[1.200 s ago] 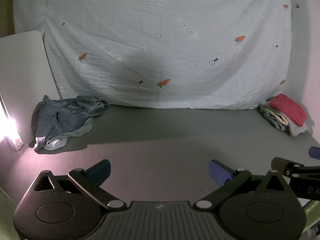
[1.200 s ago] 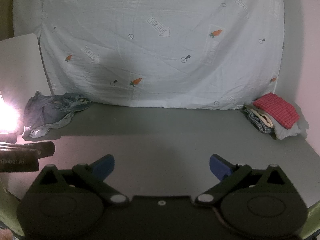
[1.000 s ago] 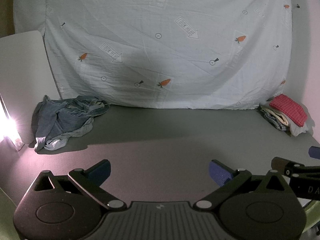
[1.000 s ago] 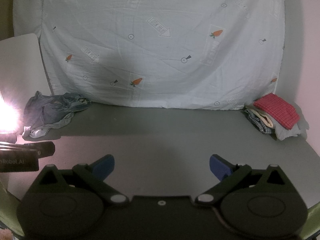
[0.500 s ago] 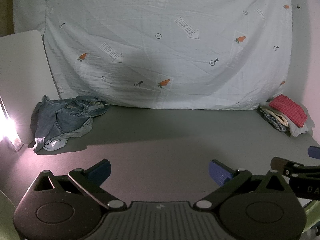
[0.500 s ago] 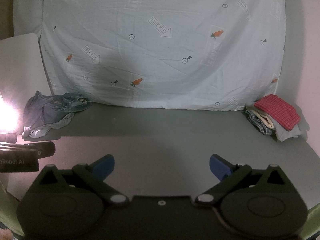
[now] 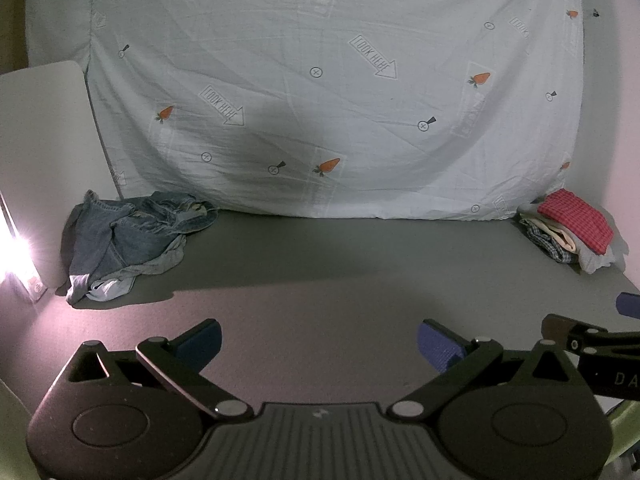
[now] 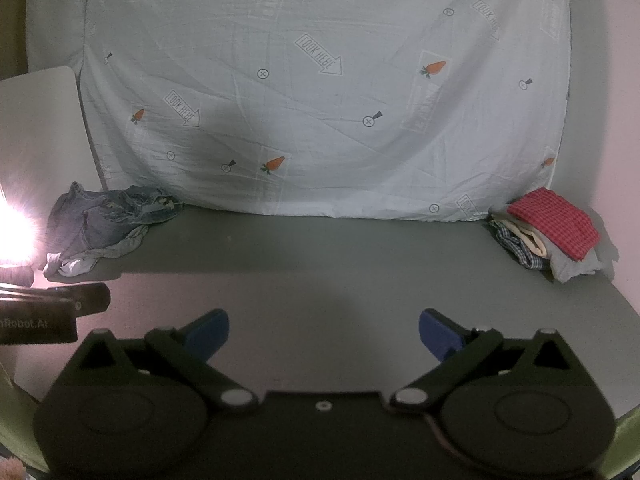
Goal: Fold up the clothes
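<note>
Both wrist views low over table (image 7: 320, 280), facing sheet (image 8: 320, 100), side by side

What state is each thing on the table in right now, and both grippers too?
left gripper: open, empty, fingers spread wide above the table.
right gripper: open, empty.
denim pile: crumpled, unfolded, at the far left.
stacked clothes: folded, red checked piece on top, at the far right.
table: bare between the two piles.

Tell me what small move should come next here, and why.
Probably reach the left gripper toward the crumpled denim heap at the table's far left. Both it and the right gripper are open and empty, the heap is unfolded, and the folded stack sits far right.
</note>
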### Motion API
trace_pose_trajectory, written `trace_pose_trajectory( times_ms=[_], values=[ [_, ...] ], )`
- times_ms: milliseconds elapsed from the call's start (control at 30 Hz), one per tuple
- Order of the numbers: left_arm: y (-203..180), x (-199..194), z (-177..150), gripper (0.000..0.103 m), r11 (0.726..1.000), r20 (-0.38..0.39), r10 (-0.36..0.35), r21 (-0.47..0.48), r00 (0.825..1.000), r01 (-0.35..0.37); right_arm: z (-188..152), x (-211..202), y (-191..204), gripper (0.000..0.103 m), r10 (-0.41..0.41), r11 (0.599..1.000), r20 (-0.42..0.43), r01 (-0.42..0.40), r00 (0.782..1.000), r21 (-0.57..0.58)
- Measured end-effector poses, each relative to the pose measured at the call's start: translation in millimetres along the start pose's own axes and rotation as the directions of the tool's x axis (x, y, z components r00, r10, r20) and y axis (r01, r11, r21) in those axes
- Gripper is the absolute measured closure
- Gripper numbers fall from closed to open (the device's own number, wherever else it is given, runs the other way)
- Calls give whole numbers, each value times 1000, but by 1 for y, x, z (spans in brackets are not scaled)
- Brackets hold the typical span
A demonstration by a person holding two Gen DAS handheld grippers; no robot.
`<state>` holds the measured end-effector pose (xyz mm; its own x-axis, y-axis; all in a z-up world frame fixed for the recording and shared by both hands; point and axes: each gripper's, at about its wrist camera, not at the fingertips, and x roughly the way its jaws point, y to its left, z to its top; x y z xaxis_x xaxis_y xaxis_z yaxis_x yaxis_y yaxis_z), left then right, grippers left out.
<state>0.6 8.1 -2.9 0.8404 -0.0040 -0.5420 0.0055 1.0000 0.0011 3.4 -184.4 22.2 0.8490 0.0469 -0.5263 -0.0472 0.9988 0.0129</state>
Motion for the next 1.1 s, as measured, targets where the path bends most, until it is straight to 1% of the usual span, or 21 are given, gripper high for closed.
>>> trace_pose_trajectory(
  times_ms=[500, 733, 800, 867, 1000, 1067, 1100],
  values=[
    [-4, 2, 1, 0, 1000, 5, 0, 6, 1000, 0, -1, 4, -2, 0, -2, 1000, 1, 2, 1000, 2],
    [-4, 7, 0, 0, 1000, -11, -13, 19, 1000, 13, -7, 8, -2, 0, 0, 1000, -10, 0, 1000, 18],
    [-4, 12, 0, 0, 1000, -24, -31, -4, 999, 31, -10, 8, -4, 0, 4, 1000, -6, -4, 1000, 17],
    [-6, 23, 1, 0, 998, -54, -58, -34, 997, 56, -8, 14, -16, 0, -4, 999, -3, 4, 1000, 37],
    [-15, 51, 10, 0, 985, -106, -136, -125, 985, 122, -5, 28, -39, 0, -14, 997, -5, 14, 1000, 79],
    [-16, 71, 17, 0, 962, -127, -194, -217, 973, 164, -4, 50, -55, 0, -1, 994, -36, 4, 999, 107],
    [-15, 82, 20, 0, 949, -150, -217, -265, 965, 172, -1, 62, -61, 0, 7, 993, -56, -1, 998, 116]
  ],
)
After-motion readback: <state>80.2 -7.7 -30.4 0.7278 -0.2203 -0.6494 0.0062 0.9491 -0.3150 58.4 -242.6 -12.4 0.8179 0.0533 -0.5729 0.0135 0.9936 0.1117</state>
